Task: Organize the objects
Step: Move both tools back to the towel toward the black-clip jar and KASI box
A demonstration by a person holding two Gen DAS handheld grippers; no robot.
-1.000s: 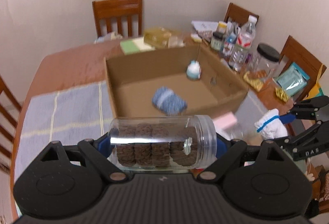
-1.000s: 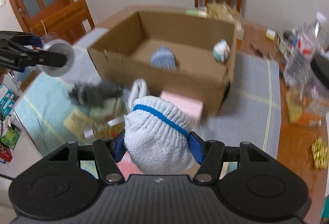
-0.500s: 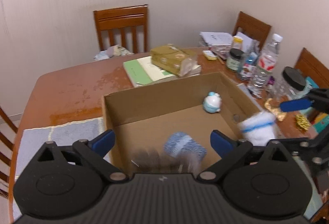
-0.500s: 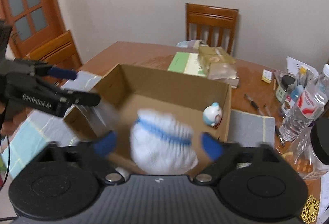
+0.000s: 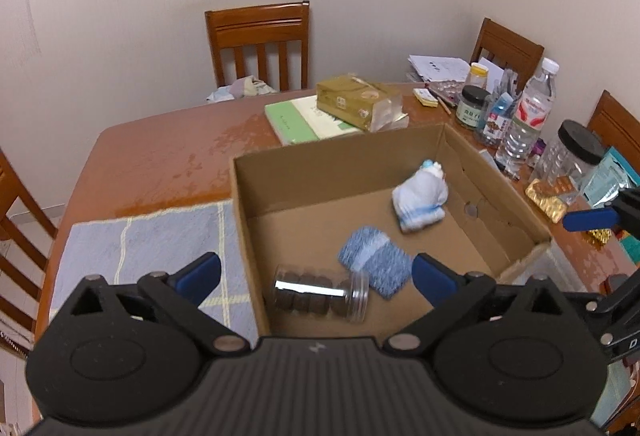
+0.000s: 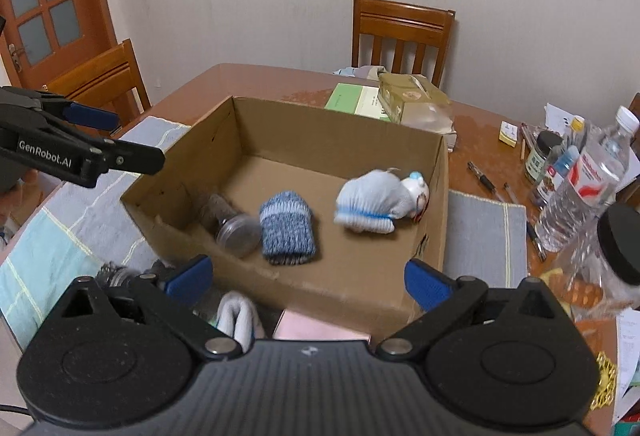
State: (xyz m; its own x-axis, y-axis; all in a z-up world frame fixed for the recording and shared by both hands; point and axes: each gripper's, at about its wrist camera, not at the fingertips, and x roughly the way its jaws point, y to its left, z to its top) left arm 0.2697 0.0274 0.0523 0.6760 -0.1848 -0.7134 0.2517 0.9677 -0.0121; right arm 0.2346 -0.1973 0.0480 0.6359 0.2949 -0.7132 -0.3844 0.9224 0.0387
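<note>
Cardboard box [image 5: 496,172] sits on the surface [image 5: 160,156], holding a clear jar [image 5: 320,294] on its side, a blue sock [image 5: 374,260] and a white sock [image 5: 418,202]. Left gripper [image 5: 316,276] is opening wide, nothing between its fingers; right gripper [image 6: 306,276] gapes empty too.

Two matte black plastic handheld grippers w/ blue rubber finger pads. Left gripper [image 5: 316,278]: ribbed black centre housing, round black discs either side, silver pivot screws, angular link arms. Right gripper [image 6: 306,278]: same build. Left unit's side arm carries white "GenRobot.AI" lettering.
</note>
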